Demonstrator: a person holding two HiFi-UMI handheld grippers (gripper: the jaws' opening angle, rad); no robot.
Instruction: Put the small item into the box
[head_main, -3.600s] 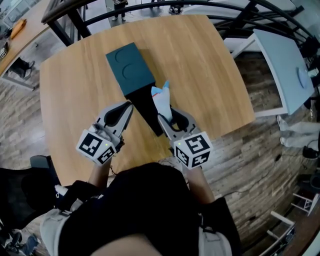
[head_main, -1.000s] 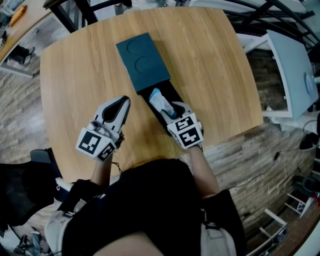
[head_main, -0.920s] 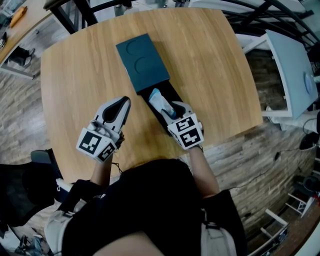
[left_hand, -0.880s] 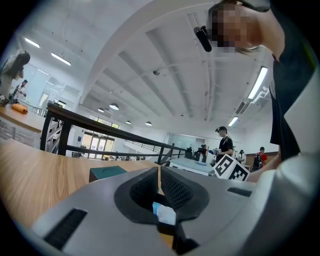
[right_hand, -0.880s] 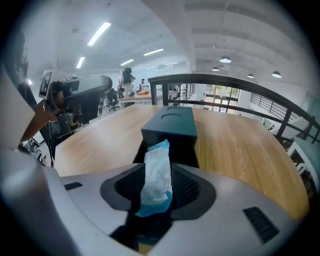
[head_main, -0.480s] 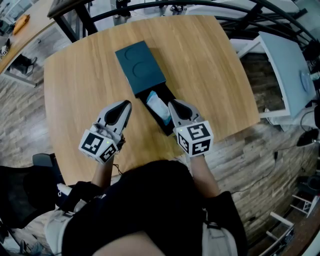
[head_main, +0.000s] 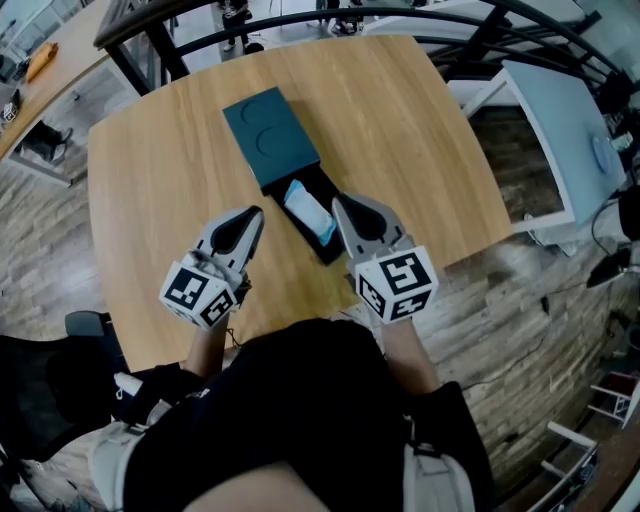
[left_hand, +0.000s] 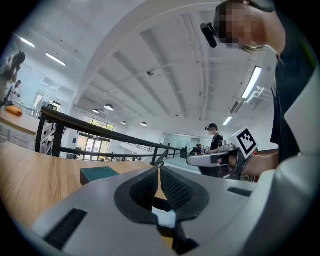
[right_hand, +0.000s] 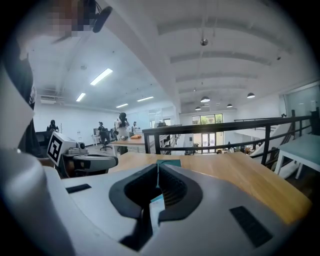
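Observation:
A dark teal box (head_main: 268, 148) lies on the wooden table (head_main: 420, 120), its black inner tray (head_main: 330, 245) slid out toward me. A small white and blue packet (head_main: 308, 212) lies loose in that tray. My right gripper (head_main: 341, 202) hovers just right of the tray, shut with nothing in it; its tips (right_hand: 157, 169) meet in the right gripper view. My left gripper (head_main: 252, 213) stands left of the tray, also shut and empty, its tips (left_hand: 158, 171) together. The teal box (left_hand: 99, 174) shows beyond them.
The table's near edge runs under both grippers. A white desk (head_main: 560, 140) stands off to the right over the plank floor. Black railings (head_main: 150, 40) curve round the far side. People (left_hand: 216, 142) stand in the distance.
My right gripper has let go of the packet, which now lies in the tray. It has drawn back out of the tray toward me and to the right, and its jaws have closed. The left gripper has barely moved.

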